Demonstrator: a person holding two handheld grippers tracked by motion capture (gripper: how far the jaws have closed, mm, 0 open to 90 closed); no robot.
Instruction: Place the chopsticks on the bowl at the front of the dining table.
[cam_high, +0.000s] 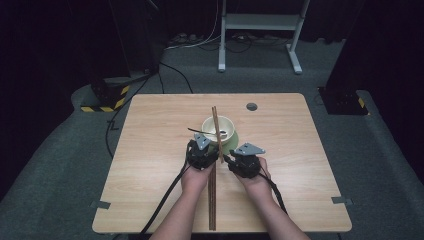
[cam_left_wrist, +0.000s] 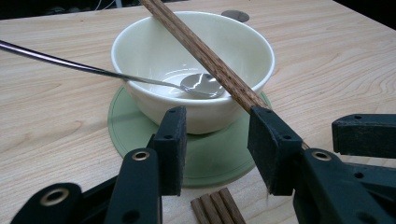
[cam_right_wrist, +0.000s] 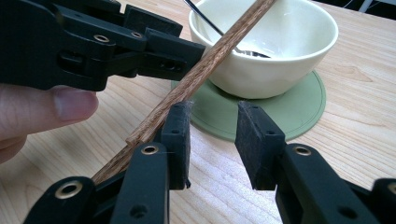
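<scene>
A wooden table (cam_high: 150, 150) carries one round green mat (cam_left_wrist: 130, 126), and on the mat stands one cream bowl (cam_left_wrist: 154, 51). The bowl holds one metal spoon (cam_left_wrist: 201, 85), its head resting on the bowl's bottom and its thin handle leaning out over the rim towards the left of the left gripper view. A pair of brown wooden chopsticks (cam_left_wrist: 205, 53), pressed side by side, lies slanted across the top of the bowl, resting on the rim; in the high view the pair runs from above the bowl's far edge down to the two grippers. A second bundle of brown sticks (cam_high: 212, 200) lies flat on the table between the person's forearms, reaching to the near edge; in the left gripper view four ribbed ends (cam_left_wrist: 217, 207) can be counted just in front of the mat. The left gripper (cam_left_wrist: 217, 144) stands with its jaws parted before the mat, the slanted chopsticks passing along the outer side of one jaw rather than between the pads; nothing is clamped. The right gripper (cam_right_wrist: 212, 140) likewise has its jaws apart with only the mat's edge seen through the gap, the chopsticks lying against the outside of one jaw; it grasps nothing. No brand, label or writing can be read on any object.
</scene>
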